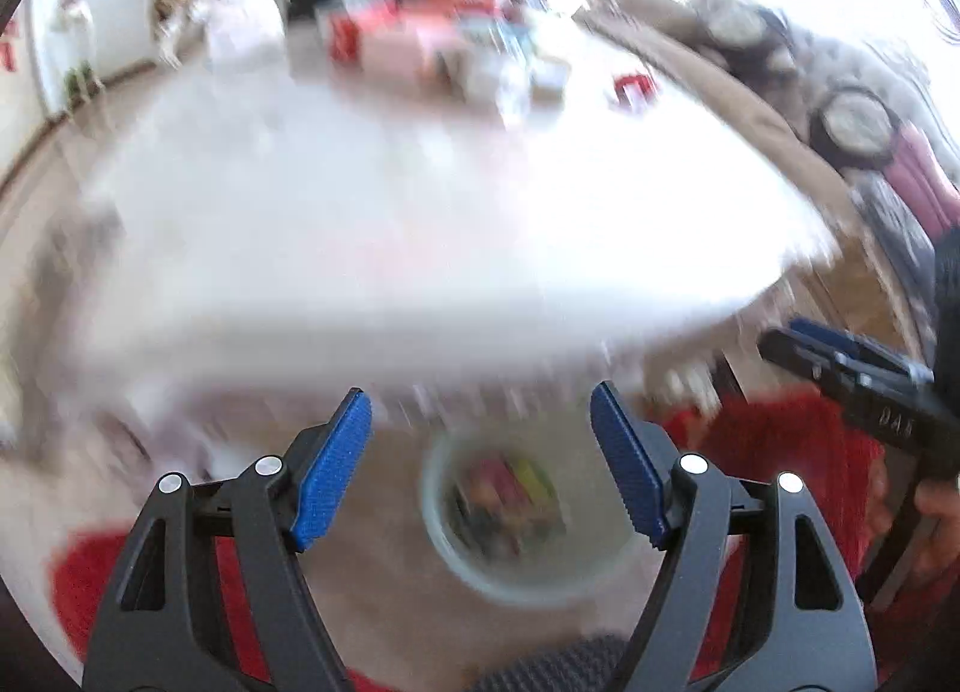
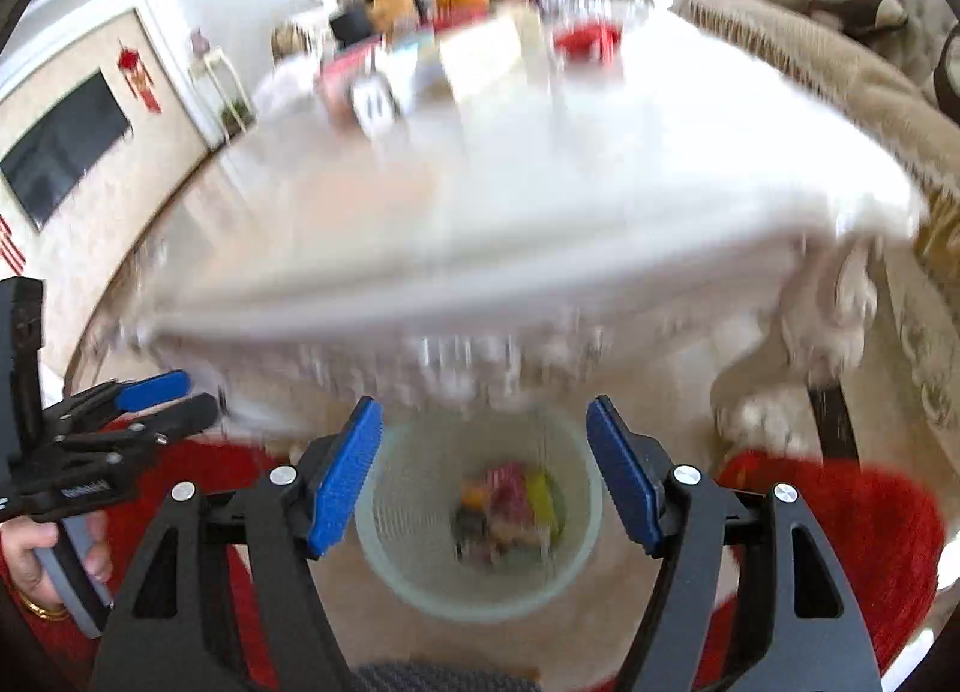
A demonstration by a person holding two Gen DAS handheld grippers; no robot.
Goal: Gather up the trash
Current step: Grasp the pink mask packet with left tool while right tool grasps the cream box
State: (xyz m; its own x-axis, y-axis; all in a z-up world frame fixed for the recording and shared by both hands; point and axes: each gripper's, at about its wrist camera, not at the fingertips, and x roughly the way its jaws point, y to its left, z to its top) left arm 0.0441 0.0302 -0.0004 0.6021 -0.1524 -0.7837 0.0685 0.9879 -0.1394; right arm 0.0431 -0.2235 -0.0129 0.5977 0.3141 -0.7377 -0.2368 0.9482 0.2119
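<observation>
**Item 1, left gripper** [image 1: 480, 464]: jaws spread wide, nothing between the blue pads [image 1: 333, 470]. Seen from the right wrist view it sits at 9 o'clock, gripped by a hand [image 2: 36, 560].

**Item 2, waste basket** [image 2: 384, 560]: pale mesh bin on the floor, at 6 o'clock in both views, just below the table's near edge. Holds the collected trash [image 2: 510, 503]: red, yellow and dark scraps, too blurred to name singly.

**Item 3, right gripper** [image 2: 483, 473]: released, jaws apart, empty, hanging over the basket mouth.

**Item 4, table** [image 2: 600, 200]: white top, bare near half; boxes and packets crowd its 12 o'clock end, with a red item [image 1: 630, 86] near 1 o'clock in the left wrist view.

**Item 5, red rug** [image 2: 840, 542]: under the basket, at 4 and 8 o'clock.

**Risks:** both views are heavily smeared, so a hasty reach at the cluttered far end could topple keepers or seize something that is not trash. The two grippers work close together and could collide. The light basket could tip if clipped.
</observation>
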